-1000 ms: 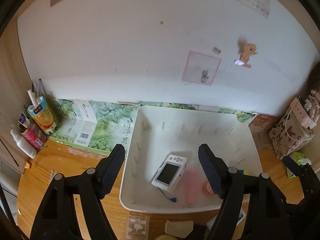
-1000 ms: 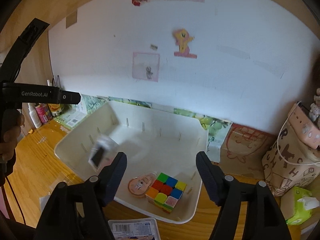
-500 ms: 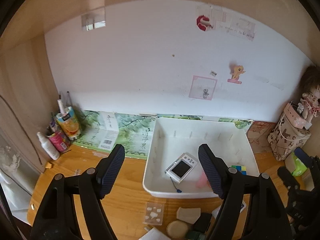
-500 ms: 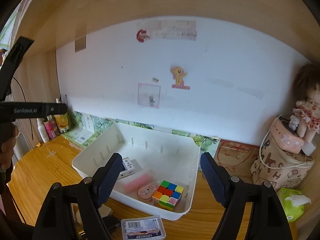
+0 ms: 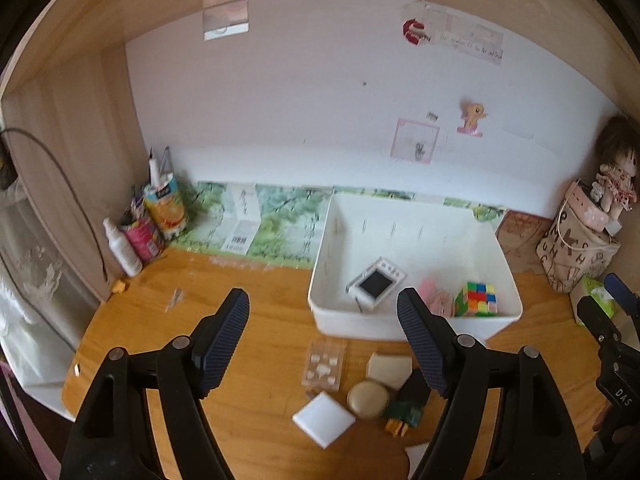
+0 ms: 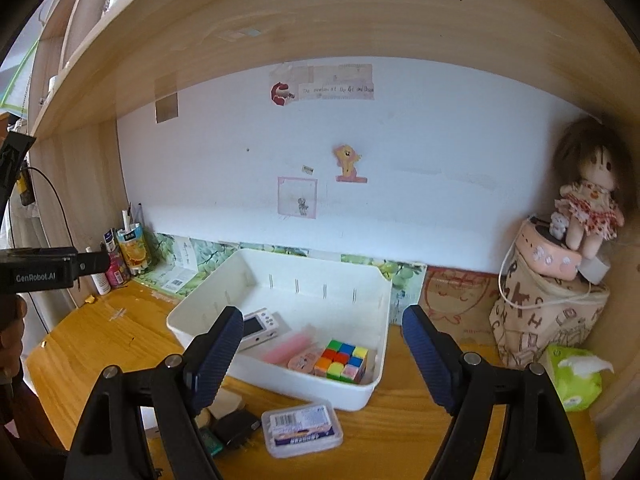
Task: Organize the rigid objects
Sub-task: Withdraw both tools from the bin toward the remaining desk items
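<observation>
A white bin (image 5: 416, 324) (image 6: 276, 376) stands on the wooden desk. It holds a white handheld game console (image 5: 376, 283) (image 6: 258, 327), a colour cube (image 5: 478, 299) (image 6: 343, 361), a pink strip (image 6: 286, 347) and a pink round item (image 6: 302, 361). In front of the bin lie a clear case (image 5: 324, 364), a beige pad (image 5: 390, 368), a round tan tin (image 5: 368, 399), a white square (image 5: 323, 419), a dark plug (image 5: 406, 404) (image 6: 236, 429) and a clear card box (image 6: 302, 429). My left gripper (image 5: 323, 334) is open and empty, above the desk. My right gripper (image 6: 322, 350) is open and empty, before the bin.
Drink cartons and a white bottle (image 5: 122, 246) stand at the back left. A patterned bag (image 6: 548, 316) with a doll (image 6: 588, 196) and a green tissue pack (image 6: 576, 378) sit at the right. A wooden shelf (image 6: 320, 12) hangs overhead.
Both grippers have pulled back and up from the bin. The console left the left gripper and now lies in the bin. More of the desk's loose items show.
</observation>
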Action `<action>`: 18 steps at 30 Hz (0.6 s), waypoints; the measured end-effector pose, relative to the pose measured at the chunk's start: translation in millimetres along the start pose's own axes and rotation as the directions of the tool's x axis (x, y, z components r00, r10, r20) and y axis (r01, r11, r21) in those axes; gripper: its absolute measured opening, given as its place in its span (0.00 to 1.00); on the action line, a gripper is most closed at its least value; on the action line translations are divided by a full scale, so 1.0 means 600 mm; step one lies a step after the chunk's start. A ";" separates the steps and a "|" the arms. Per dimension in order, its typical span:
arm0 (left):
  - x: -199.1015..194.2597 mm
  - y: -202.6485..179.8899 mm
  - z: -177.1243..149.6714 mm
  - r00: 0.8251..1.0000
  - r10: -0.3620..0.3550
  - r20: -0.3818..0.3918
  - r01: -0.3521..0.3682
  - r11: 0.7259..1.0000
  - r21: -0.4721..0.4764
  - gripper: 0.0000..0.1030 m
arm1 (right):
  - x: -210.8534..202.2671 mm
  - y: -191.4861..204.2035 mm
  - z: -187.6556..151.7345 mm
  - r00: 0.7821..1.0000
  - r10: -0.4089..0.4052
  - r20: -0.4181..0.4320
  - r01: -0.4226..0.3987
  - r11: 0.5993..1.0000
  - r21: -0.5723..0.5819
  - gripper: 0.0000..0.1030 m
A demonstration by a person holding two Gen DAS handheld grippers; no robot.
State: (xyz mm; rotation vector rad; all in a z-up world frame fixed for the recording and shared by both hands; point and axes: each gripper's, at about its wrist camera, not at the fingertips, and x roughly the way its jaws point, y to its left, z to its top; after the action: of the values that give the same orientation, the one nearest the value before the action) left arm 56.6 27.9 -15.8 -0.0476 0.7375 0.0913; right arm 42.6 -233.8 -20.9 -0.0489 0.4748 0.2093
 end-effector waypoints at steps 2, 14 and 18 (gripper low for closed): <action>-0.005 0.006 -0.013 1.000 0.000 -0.015 0.000 1.000 -0.008 0.77 | -0.008 0.005 -0.011 1.000 0.006 -0.011 -0.006 1.000 0.010 0.80; 0.009 0.047 -0.095 0.986 0.021 -0.167 -0.032 0.997 -0.064 0.77 | -0.027 0.046 -0.093 0.993 0.019 -0.113 -0.013 0.999 0.053 0.80; 0.029 0.059 -0.116 0.969 0.018 -0.247 -0.041 0.995 -0.088 0.77 | -0.026 0.059 -0.124 0.987 0.023 -0.159 -0.013 0.998 0.065 0.80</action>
State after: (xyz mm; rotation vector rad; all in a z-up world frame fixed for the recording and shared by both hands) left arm 19.5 59.3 -79.4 -0.1381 0.9818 0.1495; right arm -11.7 -209.5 -79.6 0.0016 0.6414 0.2088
